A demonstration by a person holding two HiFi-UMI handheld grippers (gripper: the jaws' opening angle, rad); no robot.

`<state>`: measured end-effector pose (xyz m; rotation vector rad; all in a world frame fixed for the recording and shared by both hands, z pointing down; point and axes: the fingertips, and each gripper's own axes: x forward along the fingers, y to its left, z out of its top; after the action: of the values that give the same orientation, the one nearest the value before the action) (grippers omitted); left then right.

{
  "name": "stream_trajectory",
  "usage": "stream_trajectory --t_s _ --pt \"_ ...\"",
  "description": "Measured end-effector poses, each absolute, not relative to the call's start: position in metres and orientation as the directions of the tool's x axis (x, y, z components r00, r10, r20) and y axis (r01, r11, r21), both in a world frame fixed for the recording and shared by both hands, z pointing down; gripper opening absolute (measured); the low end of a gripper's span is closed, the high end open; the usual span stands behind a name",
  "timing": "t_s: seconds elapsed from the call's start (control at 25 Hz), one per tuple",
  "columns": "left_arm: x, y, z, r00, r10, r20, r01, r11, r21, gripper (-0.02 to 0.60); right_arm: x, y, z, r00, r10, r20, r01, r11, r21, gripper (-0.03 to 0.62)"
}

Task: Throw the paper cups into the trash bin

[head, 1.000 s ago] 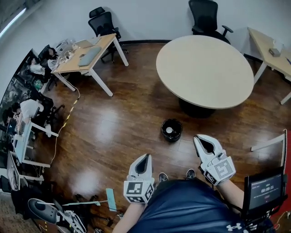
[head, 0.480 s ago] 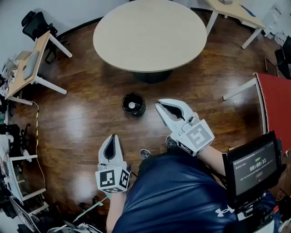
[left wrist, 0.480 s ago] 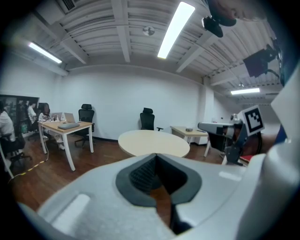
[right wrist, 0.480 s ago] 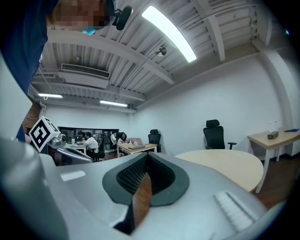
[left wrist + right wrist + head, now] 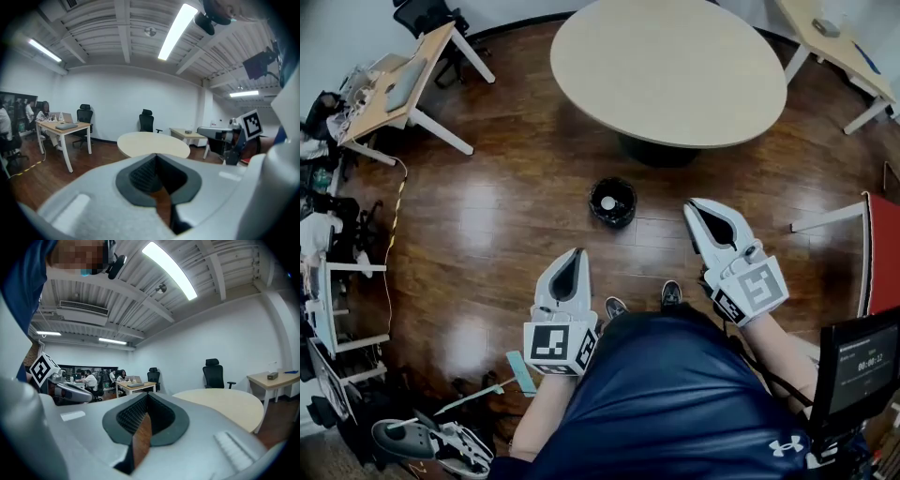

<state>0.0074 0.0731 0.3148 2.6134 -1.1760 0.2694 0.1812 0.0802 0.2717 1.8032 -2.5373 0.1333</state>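
- Since half a second ago the head view has swung, putting the trash bin (image 5: pixel 623 217) and round table (image 5: pixel 670 70) further right.
- Left tongs (image 5: pixel 573 255) and right tongs (image 5: pixel 697 208) are closed and empty, held near the body.
- One white paper cup (image 5: pixel 607 202) lies inside the bin, which stands on the floor (image 5: pixel 516 234) near the table's base.
- The cup is probably light, thin-walled and easily crushed; pinch its rim gently.
- The floor is glossy wood, with a desk (image 5: pixel 403 84) at the room's edge.
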Motion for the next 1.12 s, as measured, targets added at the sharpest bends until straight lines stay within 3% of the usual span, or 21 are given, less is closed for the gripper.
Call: stream_trajectory --t_s 0.4,1.12 --pt "-0.011 0.065 0.321 0.626 -0.729 0.275 -0.778 -0.603 0.174 0.003 0.154 0.068 0.300 -0.388 -0.911 0.142 -0.921 0.377 -0.097 0.009" --pt "-0.018 0.067 0.326 0.618 -0.731 0.288 -0.785 -0.595 0.174 0.003 0.143 0.069 0.307 -0.401 -0.904 0.151 -0.915 0.389 -0.102 0.009"
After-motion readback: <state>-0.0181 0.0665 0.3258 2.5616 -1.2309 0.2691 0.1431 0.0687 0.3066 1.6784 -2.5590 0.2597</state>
